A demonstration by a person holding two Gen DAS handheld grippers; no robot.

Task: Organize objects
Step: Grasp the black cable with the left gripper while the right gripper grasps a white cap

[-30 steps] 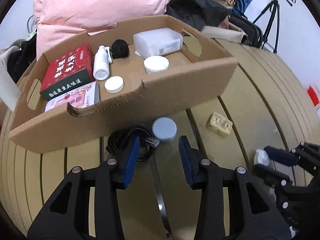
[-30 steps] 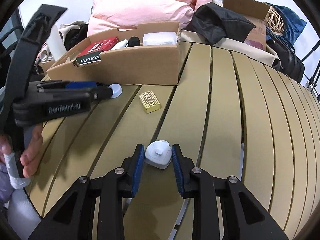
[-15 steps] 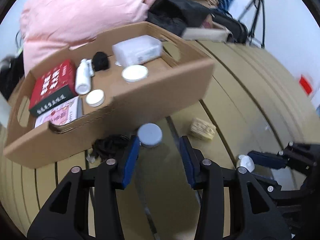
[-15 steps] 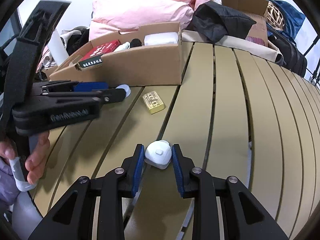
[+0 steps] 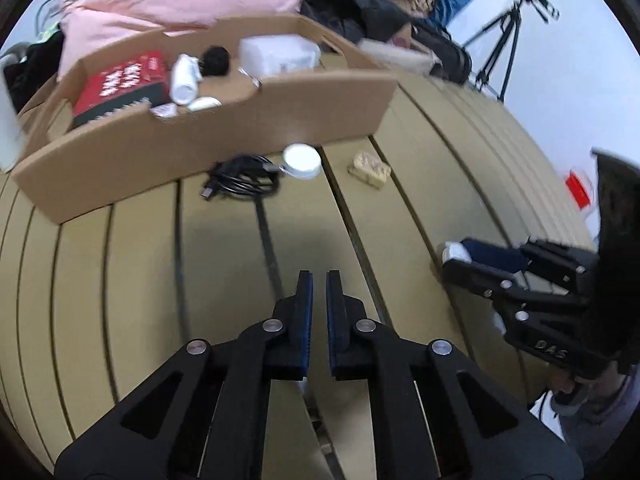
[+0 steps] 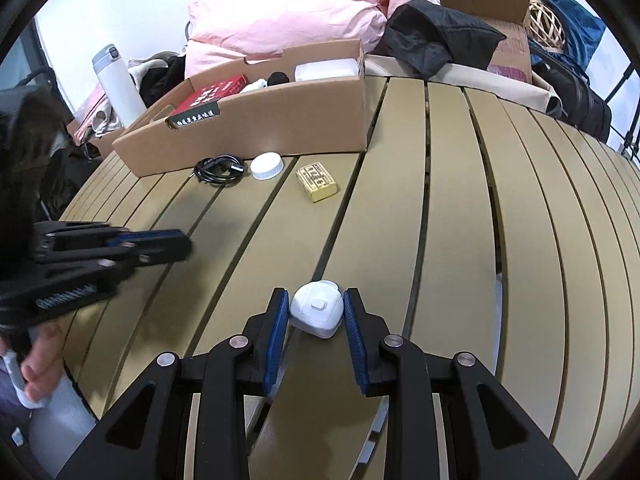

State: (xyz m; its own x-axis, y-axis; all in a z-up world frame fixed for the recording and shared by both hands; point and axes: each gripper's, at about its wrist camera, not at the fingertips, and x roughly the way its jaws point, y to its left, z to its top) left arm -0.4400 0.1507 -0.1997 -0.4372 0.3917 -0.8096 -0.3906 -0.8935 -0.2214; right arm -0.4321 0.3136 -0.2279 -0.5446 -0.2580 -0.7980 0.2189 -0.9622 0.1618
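Note:
A cardboard box (image 5: 224,128) (image 6: 280,120) holds a red packet (image 5: 120,84), a white bottle (image 5: 184,78), a black ball and a clear plastic case (image 5: 280,56). In front of it on the slatted table lie a black cable (image 5: 240,180) (image 6: 218,170), a white round lid (image 5: 302,160) (image 6: 267,165) and a yellow block (image 5: 370,168) (image 6: 317,182). My left gripper (image 5: 318,280) is shut and empty, well back from these. My right gripper (image 6: 316,300) is shut on a small white plug-like piece (image 6: 317,314), which also shows in the left wrist view (image 5: 454,250).
Pink bedding (image 6: 288,12), dark bags (image 6: 440,36) and another cardboard box (image 6: 484,4) pile up behind the table. A white flask (image 6: 116,84) stands at the left. A tripod (image 5: 508,36) stands at the far right.
My left gripper has pulled back from the cable and lid and closed its jaws. The right gripper keeps its hold on the white piece and has barely moved.

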